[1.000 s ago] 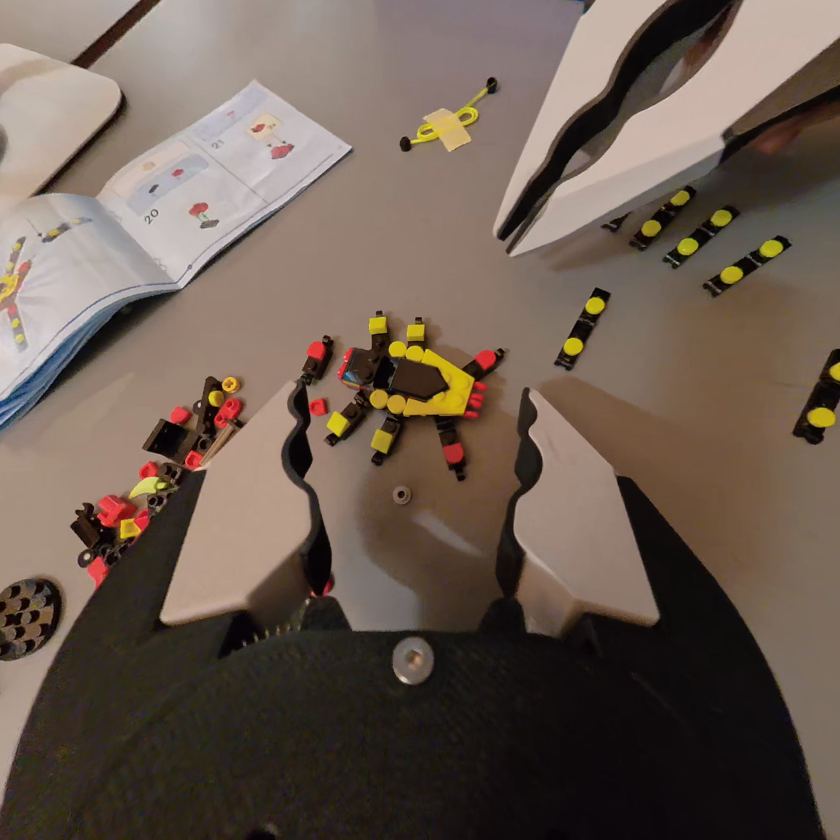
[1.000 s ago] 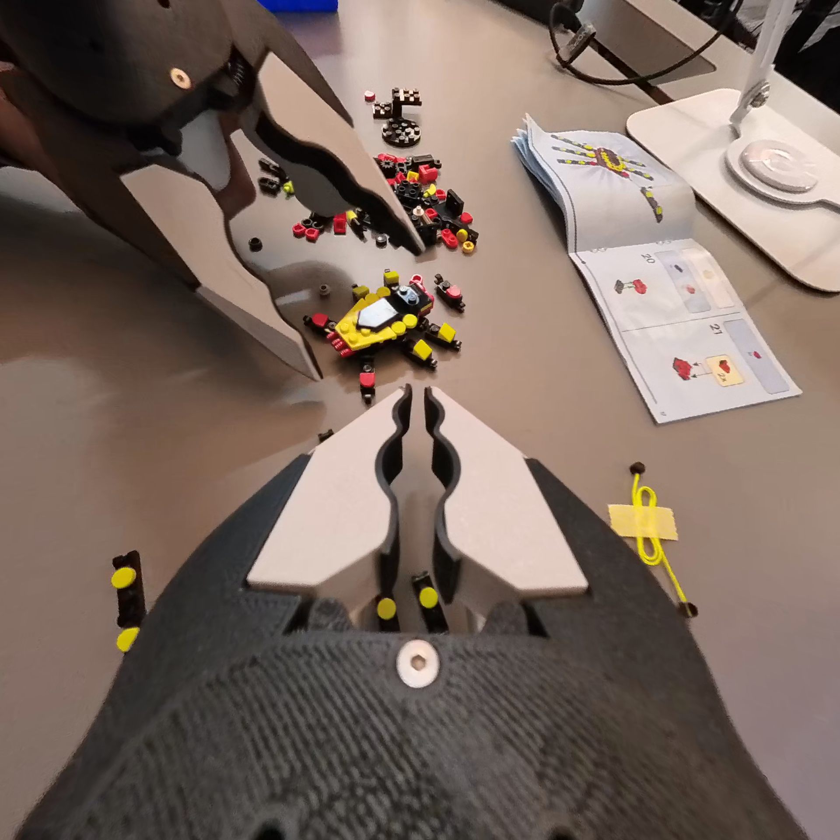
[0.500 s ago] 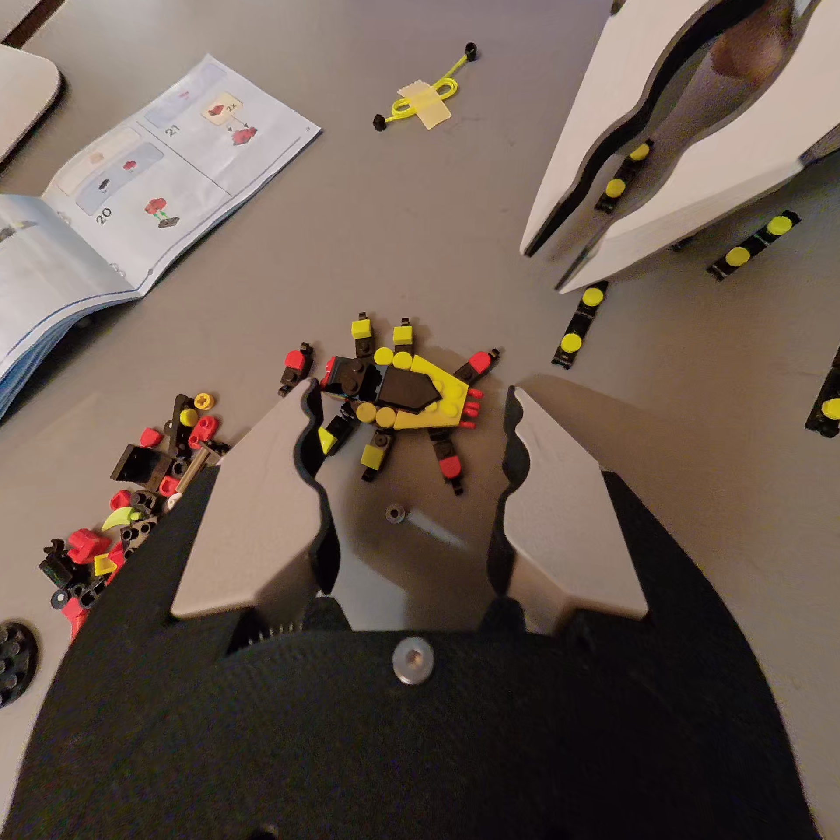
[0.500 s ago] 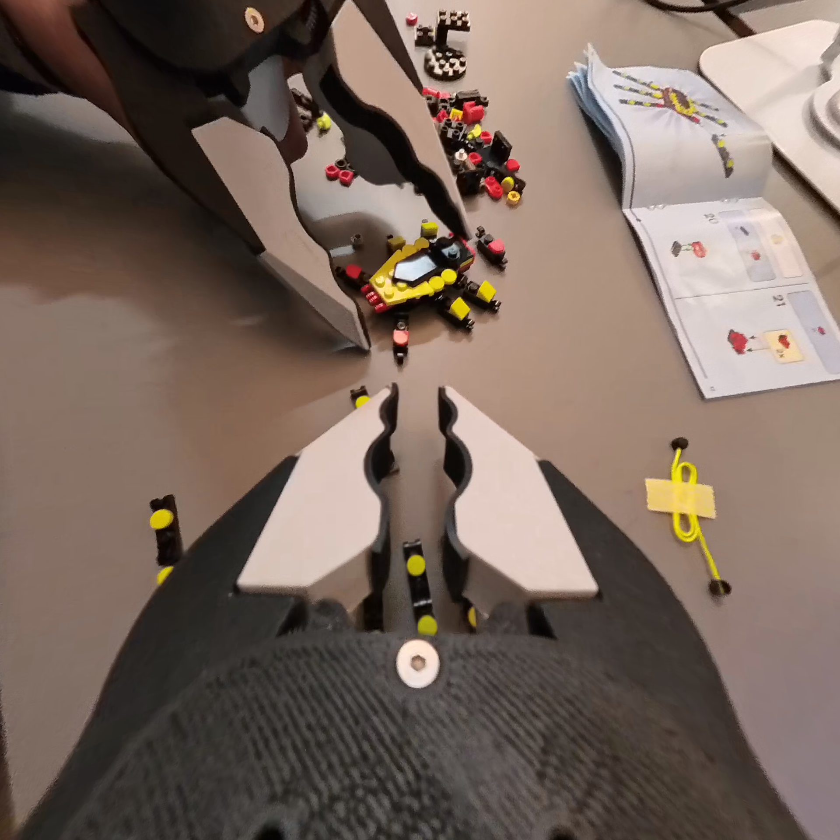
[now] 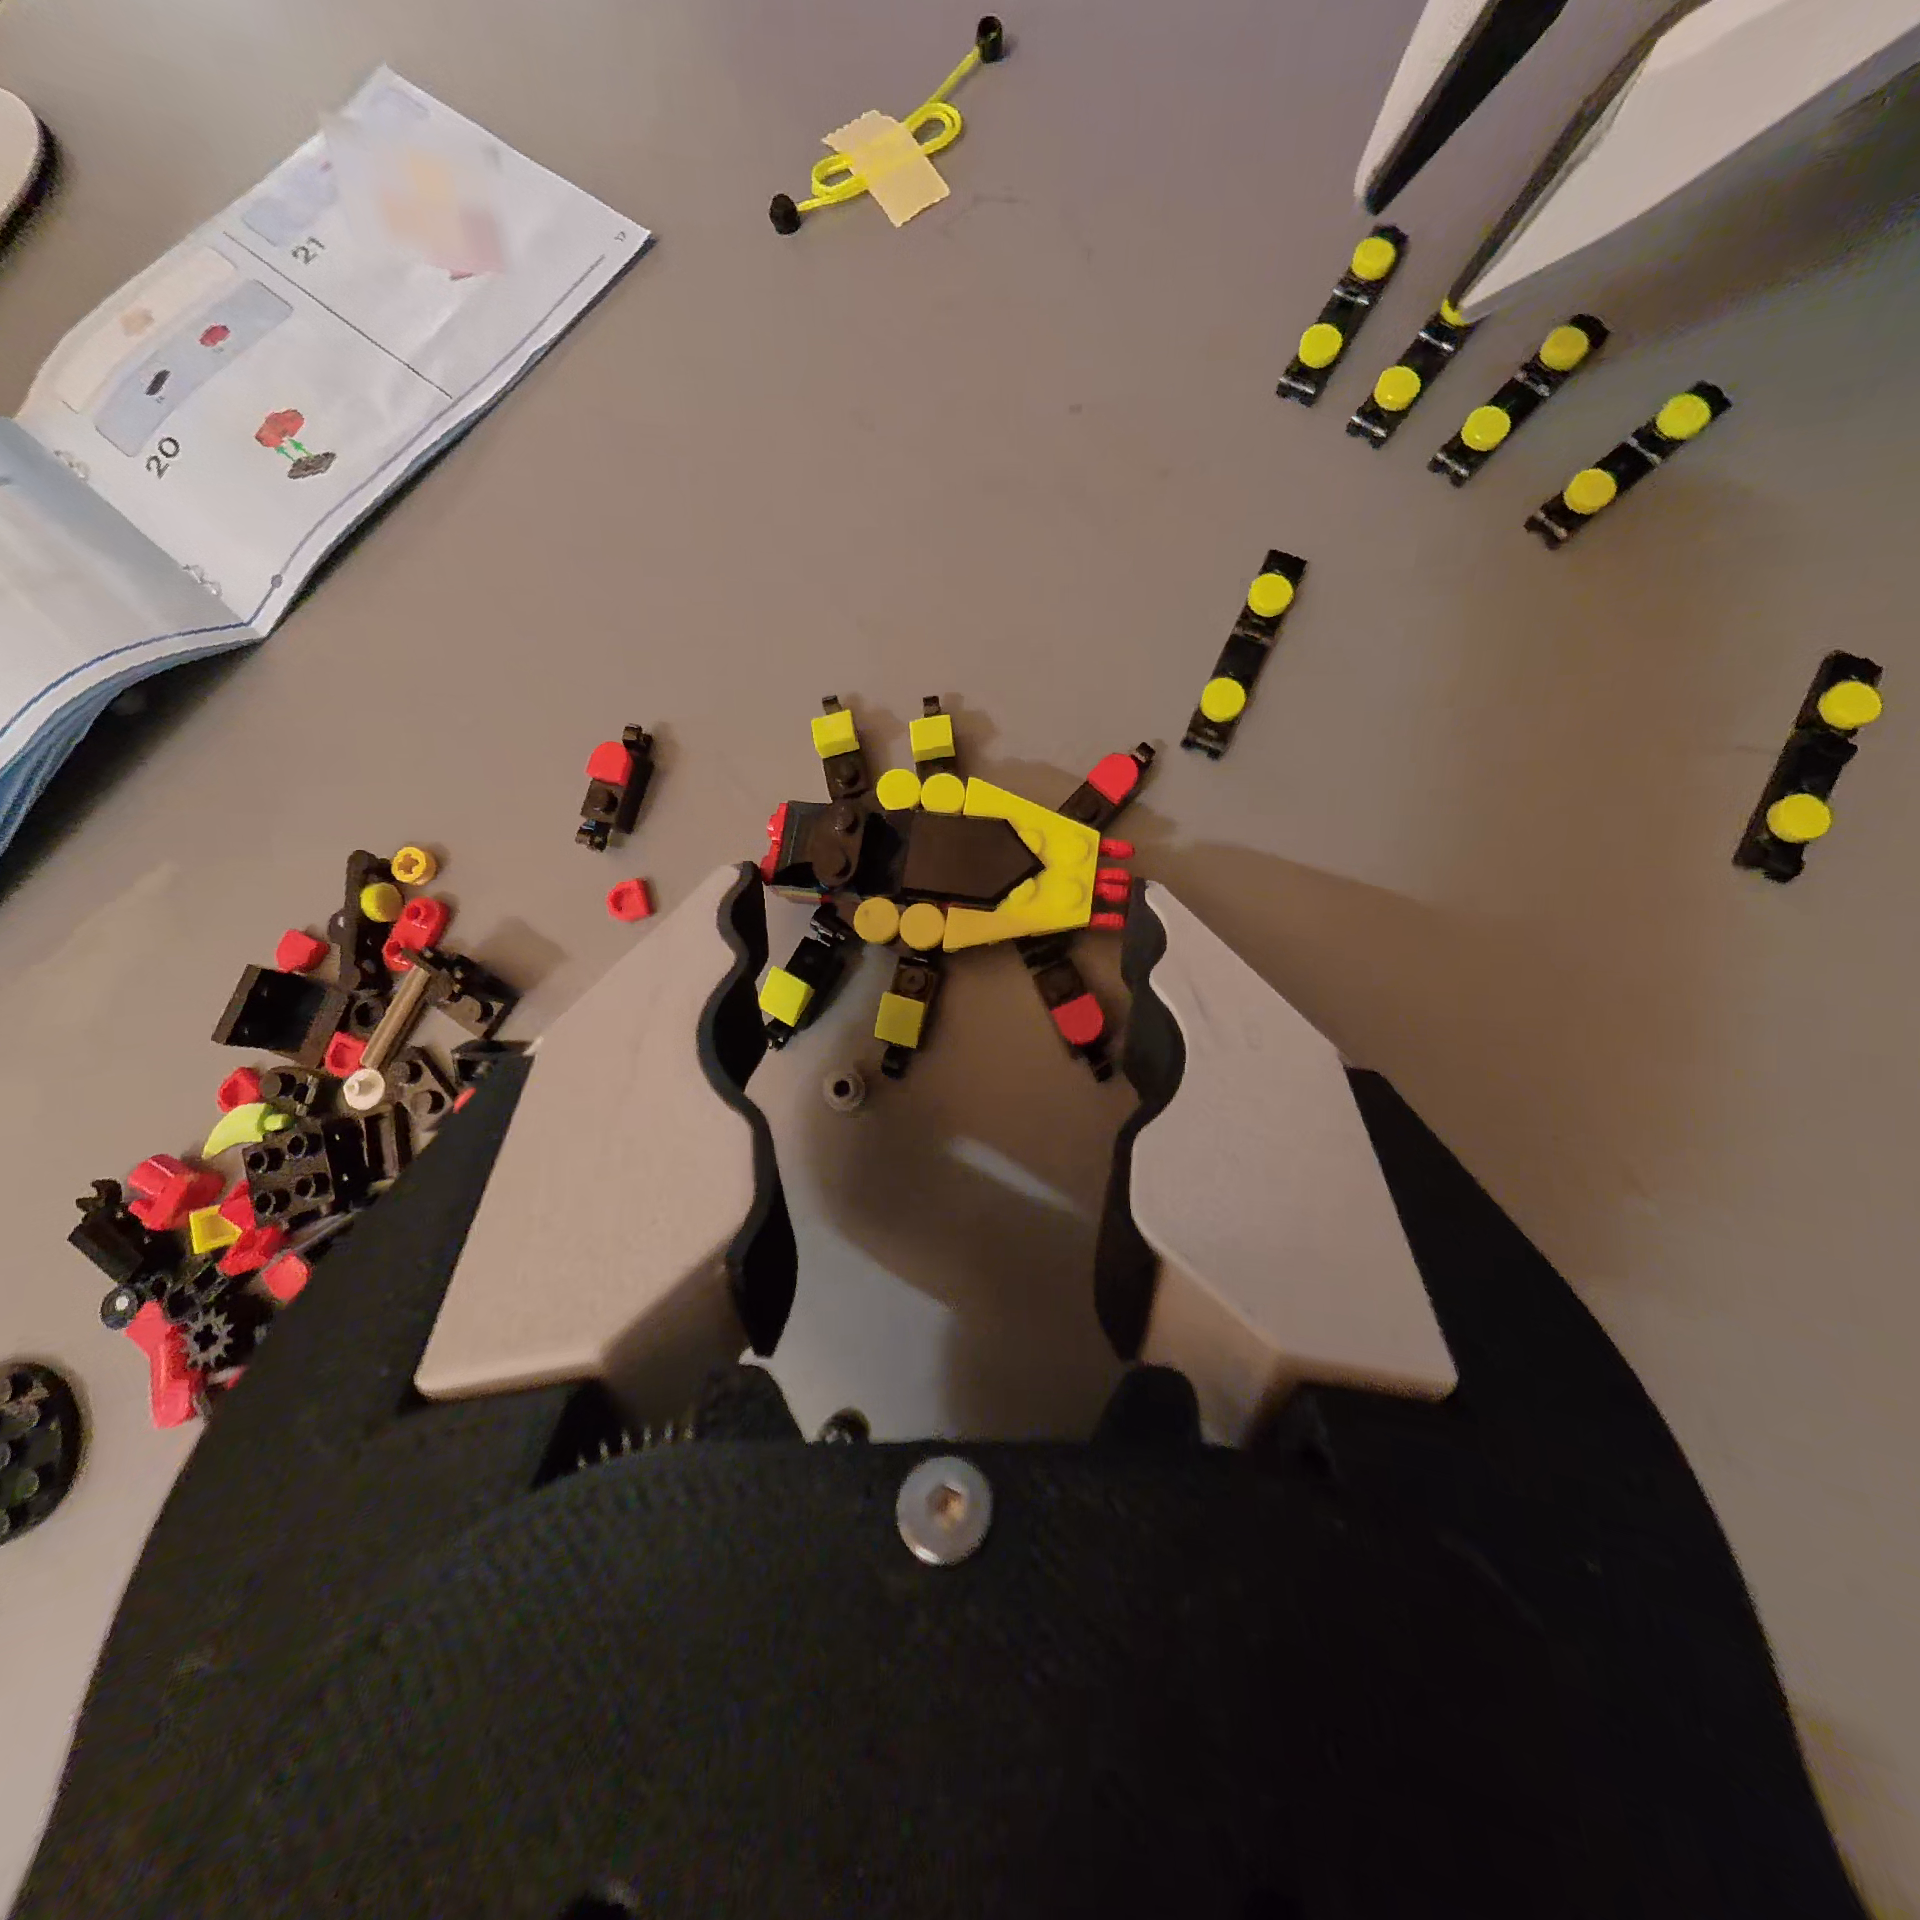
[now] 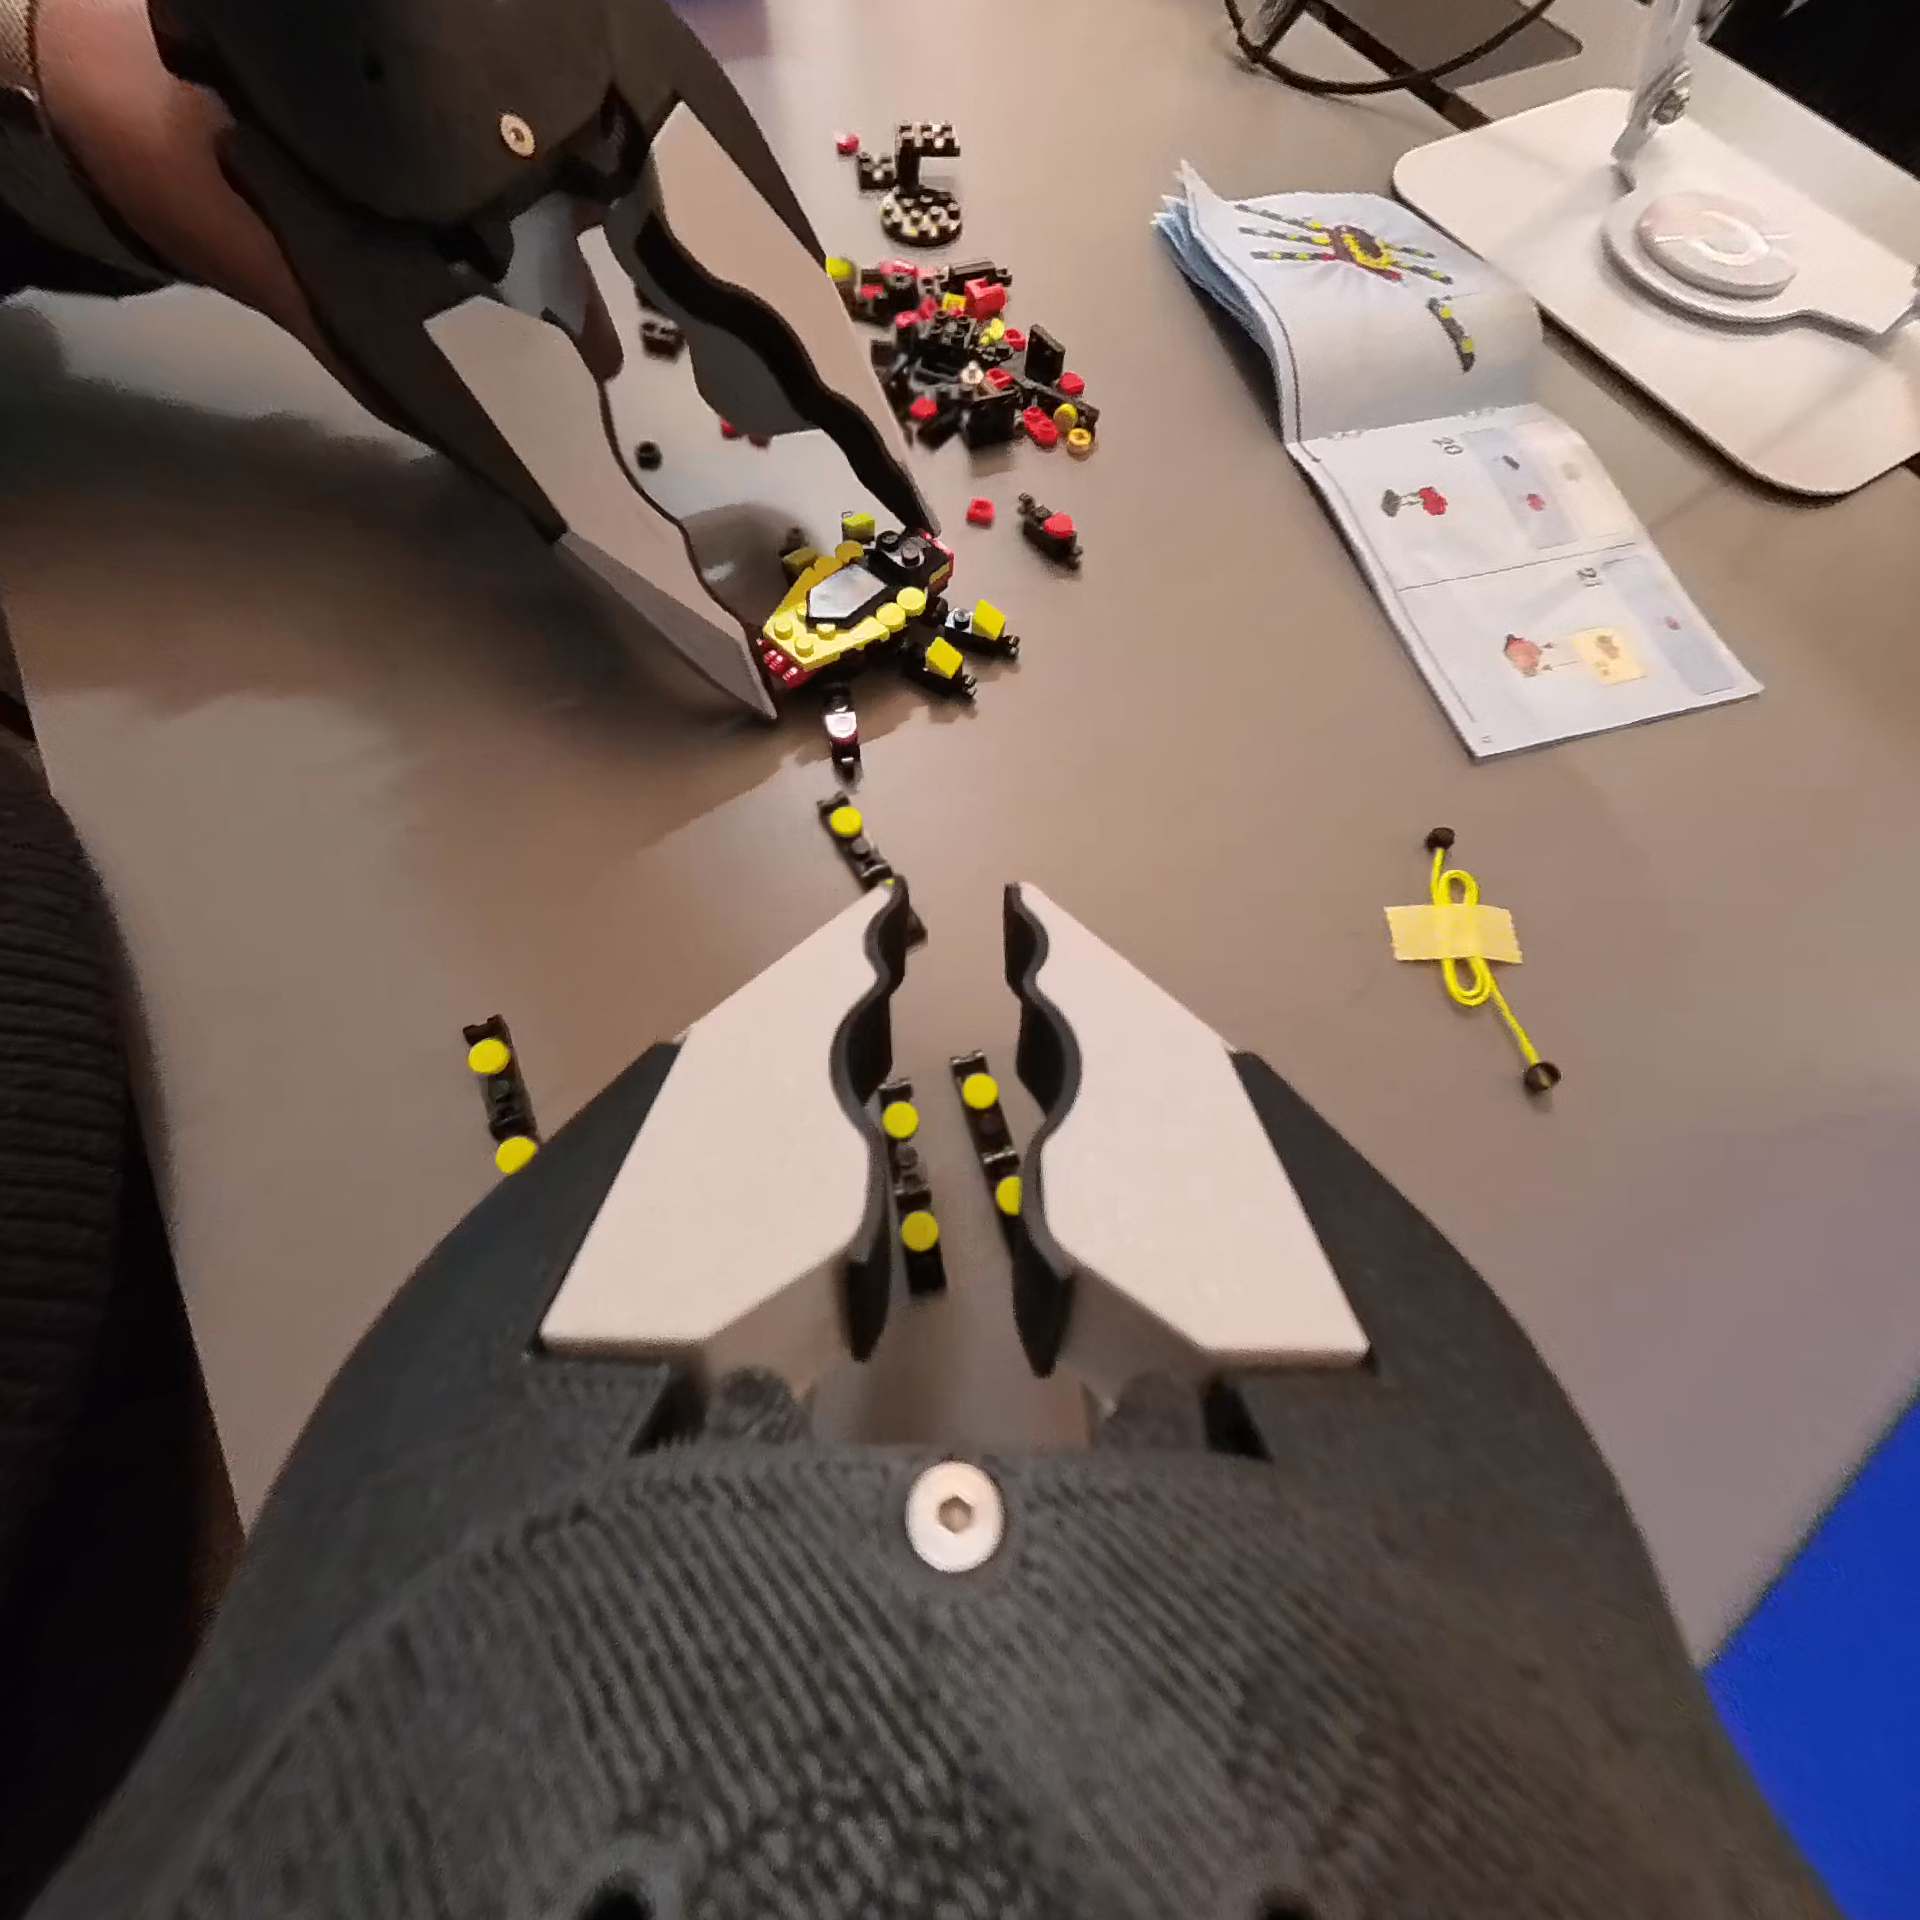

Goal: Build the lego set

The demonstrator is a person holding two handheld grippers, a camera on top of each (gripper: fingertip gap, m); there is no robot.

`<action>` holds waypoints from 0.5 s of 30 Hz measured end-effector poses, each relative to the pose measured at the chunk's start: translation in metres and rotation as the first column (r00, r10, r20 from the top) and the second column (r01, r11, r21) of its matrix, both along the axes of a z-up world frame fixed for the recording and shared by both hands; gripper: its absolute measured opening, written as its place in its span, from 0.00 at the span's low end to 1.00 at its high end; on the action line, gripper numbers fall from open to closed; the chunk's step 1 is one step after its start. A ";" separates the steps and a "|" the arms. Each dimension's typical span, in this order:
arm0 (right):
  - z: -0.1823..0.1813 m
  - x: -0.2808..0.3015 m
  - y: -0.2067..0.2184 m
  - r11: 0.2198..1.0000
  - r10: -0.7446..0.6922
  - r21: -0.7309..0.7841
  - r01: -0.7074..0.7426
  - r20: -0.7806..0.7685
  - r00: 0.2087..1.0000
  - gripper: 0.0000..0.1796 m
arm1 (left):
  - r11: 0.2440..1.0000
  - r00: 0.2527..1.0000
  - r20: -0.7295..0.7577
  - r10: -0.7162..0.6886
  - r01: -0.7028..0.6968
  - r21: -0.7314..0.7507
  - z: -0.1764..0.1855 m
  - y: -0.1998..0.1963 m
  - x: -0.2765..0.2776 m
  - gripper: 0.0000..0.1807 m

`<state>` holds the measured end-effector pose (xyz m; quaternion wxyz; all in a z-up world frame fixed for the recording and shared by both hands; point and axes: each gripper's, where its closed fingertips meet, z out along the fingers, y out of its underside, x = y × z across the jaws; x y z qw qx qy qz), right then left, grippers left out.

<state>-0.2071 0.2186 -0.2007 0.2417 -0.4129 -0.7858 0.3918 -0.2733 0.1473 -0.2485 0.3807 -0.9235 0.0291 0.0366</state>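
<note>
A yellow, black and red lego spider body [image 5: 961, 868] with short legs lies on the grey table; it also shows in the right wrist view [image 6: 857, 613]. My left gripper [image 5: 940, 888] is open, its fingertips on either side of the body, touching or nearly so. My right gripper [image 6: 951, 899] is open and empty, low over two black leg strips with yellow studs [image 6: 909, 1179], one lying between its fingers. In the left wrist view the right gripper [image 5: 1423, 255] hangs over the row of leg strips [image 5: 1496, 400].
A pile of loose black, red and yellow pieces [image 5: 281, 1101] lies left of my left gripper. An open instruction booklet [image 5: 239, 395] lies at far left. A yellow string with tape [image 5: 883, 171] lies beyond. A white lamp base [image 6: 1683, 270] stands at far right.
My left gripper has moved forward and narrowed around the spider body. My right gripper has opened and drawn back from the body to the row of leg strips.
</note>
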 end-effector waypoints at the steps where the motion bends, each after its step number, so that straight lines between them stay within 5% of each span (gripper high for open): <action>1: -0.001 0.001 -0.001 1.000 0.006 0.009 -0.006 0.002 1.000 0.09 | 1.000 1.000 -0.003 -0.003 0.003 -0.004 0.000 -0.002 0.002 0.37; 15: -0.022 0.004 -0.029 0.985 0.140 0.093 -0.145 0.058 0.988 0.10 | 1.000 1.000 -0.015 -0.025 0.025 -0.016 0.000 -0.034 0.046 0.38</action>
